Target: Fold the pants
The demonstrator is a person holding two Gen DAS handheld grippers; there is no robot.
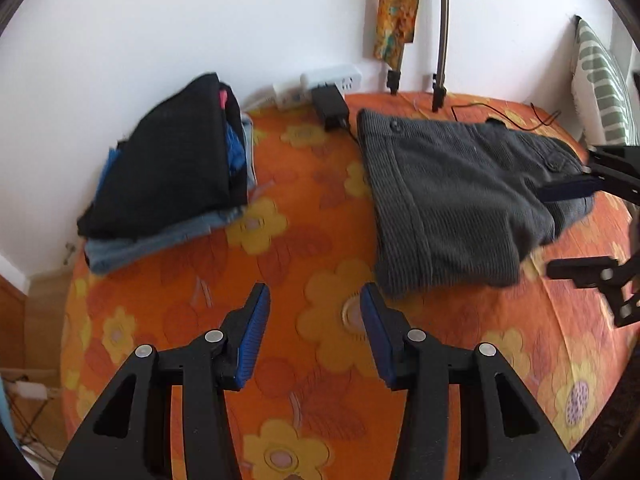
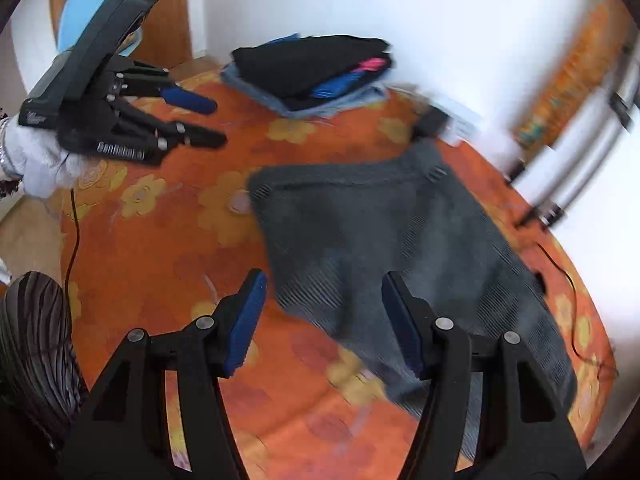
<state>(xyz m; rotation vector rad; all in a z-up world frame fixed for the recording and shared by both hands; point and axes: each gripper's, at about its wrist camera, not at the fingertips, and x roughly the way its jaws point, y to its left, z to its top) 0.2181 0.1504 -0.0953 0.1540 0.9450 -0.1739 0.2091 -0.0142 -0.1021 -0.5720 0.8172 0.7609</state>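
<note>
Left wrist view: set low and near over the orange floral bed, facing the white wall, with the grey pants at right centre and the stack of folded clothes at upper left. Right wrist view: closer over the pants, facing leftward across the bed. Shared by both: pants, stack, wall.

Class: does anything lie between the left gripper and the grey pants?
Nothing visible does. The left gripper, open, hovers over bare bedspread, with the pants just ahead to its right. The clothes pile sits off to the left.
</note>
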